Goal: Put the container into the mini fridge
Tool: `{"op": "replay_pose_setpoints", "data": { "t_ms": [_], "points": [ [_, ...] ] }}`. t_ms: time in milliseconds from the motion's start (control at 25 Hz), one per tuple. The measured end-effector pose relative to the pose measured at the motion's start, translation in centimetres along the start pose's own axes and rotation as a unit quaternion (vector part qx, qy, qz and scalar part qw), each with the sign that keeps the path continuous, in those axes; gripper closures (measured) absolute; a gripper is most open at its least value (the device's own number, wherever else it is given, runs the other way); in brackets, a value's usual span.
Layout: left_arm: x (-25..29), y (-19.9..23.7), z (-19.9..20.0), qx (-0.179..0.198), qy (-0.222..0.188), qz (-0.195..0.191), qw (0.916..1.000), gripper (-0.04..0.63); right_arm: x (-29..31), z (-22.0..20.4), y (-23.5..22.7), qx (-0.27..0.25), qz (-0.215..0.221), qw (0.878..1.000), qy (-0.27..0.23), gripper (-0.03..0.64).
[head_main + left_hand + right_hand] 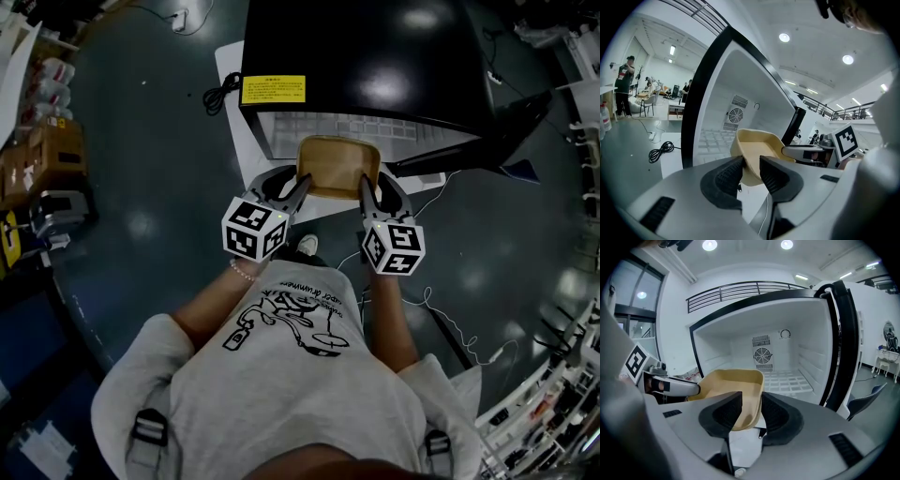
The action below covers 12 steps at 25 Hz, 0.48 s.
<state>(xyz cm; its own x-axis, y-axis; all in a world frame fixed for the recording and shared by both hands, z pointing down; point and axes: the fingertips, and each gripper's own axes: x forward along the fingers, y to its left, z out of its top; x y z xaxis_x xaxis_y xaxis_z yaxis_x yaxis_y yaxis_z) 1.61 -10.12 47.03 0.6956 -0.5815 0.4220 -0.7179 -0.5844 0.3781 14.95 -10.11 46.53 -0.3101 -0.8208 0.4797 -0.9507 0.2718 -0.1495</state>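
An empty tan container (336,166) hangs in the air just in front of the open mini fridge (366,66). My left gripper (299,187) is shut on its left rim and my right gripper (367,188) is shut on its right rim. In the left gripper view the container (757,150) has its wall pinched by the left gripper (750,163). In the right gripper view the container (729,387) is clamped at its edge by the right gripper (751,405). The fridge interior (783,376) is white and bare, with a wire shelf and a fan at the back.
The fridge door (483,131) stands swung open at the right. The fridge sits on a white board (234,112) on the dark floor. A black cable coil (220,94) lies left of it. Boxes and clutter (42,159) line the left side; people stand far off.
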Motion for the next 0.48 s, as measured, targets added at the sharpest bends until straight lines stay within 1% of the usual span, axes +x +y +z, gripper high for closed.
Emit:
{"op": "replay_pose_setpoints", "data": {
  "t_ms": [480],
  "points": [
    [2.1, 0.6, 1.9, -0.004, -0.01, -0.002, 0.9999, 0.466, 2.1, 2.0, -1.4, -0.004, 0.004, 1.0, -0.011, 0.472]
  ]
}}
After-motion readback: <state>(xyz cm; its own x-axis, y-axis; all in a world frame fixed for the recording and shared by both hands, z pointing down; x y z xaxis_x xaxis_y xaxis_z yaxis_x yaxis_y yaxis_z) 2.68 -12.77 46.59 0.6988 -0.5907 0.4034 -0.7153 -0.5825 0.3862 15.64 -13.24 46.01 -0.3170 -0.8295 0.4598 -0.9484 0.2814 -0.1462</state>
